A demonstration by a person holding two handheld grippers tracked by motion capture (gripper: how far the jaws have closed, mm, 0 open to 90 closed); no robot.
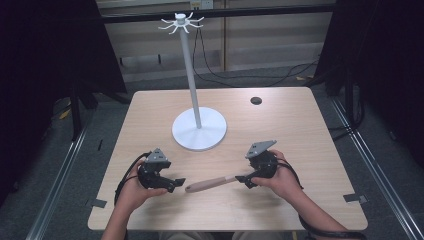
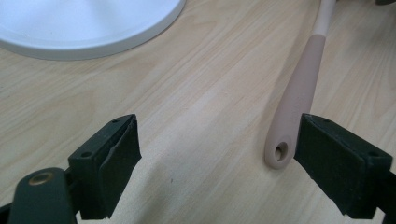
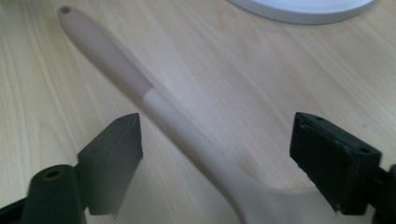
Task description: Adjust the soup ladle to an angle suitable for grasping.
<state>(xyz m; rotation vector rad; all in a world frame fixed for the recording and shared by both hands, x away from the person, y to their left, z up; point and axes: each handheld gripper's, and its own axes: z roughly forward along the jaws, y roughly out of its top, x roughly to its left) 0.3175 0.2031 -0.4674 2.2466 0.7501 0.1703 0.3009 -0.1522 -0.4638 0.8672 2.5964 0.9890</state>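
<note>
A wooden spatula [image 1: 212, 183] with a pink silicone-sleeved handle is seen lying flat on the wooden table [image 1: 300, 130], in front of the white hook stand [image 1: 198, 127] and between the two grippers. The right gripper [image 1: 241, 179] is positioned over the blade end; its jaws stand apart on either side of the neck, and no pad is pressed against it. The left gripper [image 1: 179, 182] is held released, with the holed handle tip [image 2: 280, 151] just beside one pad. No grasp is yet made. Judged from this, lifting and hanging of the spatula on a stand hook [image 1: 181, 22] remain to be done.
</note>
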